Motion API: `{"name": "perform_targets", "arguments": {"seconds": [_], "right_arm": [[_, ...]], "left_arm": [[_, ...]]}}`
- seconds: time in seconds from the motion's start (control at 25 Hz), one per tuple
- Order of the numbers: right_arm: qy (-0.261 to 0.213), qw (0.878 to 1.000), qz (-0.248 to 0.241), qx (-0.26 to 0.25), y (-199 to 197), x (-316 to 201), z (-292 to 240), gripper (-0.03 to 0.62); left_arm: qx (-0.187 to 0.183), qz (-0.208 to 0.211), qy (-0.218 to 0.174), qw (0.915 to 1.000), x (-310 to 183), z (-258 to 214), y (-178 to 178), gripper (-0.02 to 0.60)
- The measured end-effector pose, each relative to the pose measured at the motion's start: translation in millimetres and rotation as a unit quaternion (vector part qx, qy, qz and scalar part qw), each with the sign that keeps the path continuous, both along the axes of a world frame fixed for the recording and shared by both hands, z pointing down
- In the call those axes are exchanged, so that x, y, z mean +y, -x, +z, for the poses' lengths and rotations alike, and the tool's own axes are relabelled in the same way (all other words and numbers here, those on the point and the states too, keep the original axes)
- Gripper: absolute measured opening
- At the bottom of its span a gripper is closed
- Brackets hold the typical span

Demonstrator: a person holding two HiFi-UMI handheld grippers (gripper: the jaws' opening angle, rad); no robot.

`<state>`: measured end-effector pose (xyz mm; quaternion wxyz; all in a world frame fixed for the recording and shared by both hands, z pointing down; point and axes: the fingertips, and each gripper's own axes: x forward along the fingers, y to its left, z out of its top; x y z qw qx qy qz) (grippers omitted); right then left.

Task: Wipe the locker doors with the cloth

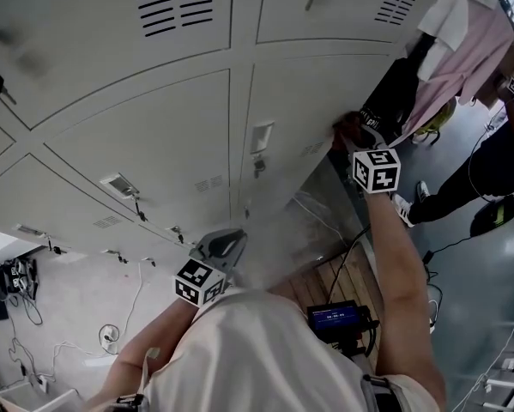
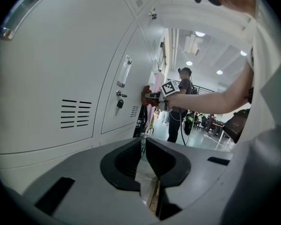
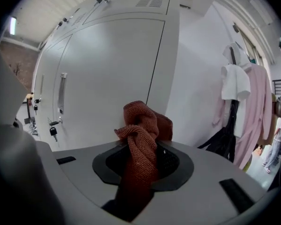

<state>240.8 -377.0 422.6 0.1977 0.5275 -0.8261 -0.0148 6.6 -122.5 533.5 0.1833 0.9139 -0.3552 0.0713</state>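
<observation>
- Left gripper (image 2: 143, 146) is hanging low by the person's body, jaws nearly together with nothing between them.
- Right gripper (image 3: 141, 150) is clamping the red cloth (image 3: 142, 128), which is bunching up above the jaws.
- Cloth is sitting at the right edge of a locker door (image 3: 112, 74); contact is hard to confirm.
- Risk: the bunched wad is giving poor flat contact, so hard pressing could be dragging it out of the jaws.
- Risk: a stroke running off the edge could be snagging the hanging clothes (image 3: 253, 111) beyond.
</observation>
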Motion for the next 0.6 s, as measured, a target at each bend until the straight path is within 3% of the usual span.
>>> {"name": "perform_targets", "arguments": {"seconds": [0.32,0.48,0.6], "right_arm": [[0.029,0.992,-0.121,-0.004,99.0,43.7,23.7,0.114],[0.005,0.973,-0.229,0.039,160.6,74.5,21.4,0.114],[-0.001,0.959,-0.275,0.073,186.8,88.2,33.4,0.113]], "left_arm": [[0.001,-0.010,-0.002,0.9999,5.1,-1.9,5.5,0.035],[-0.001,-0.014,0.000,0.9999,8.2,-0.3,6.9,0.035],[0.002,-0.017,-0.003,0.9998,8.2,-2.6,7.7,0.035]]}}
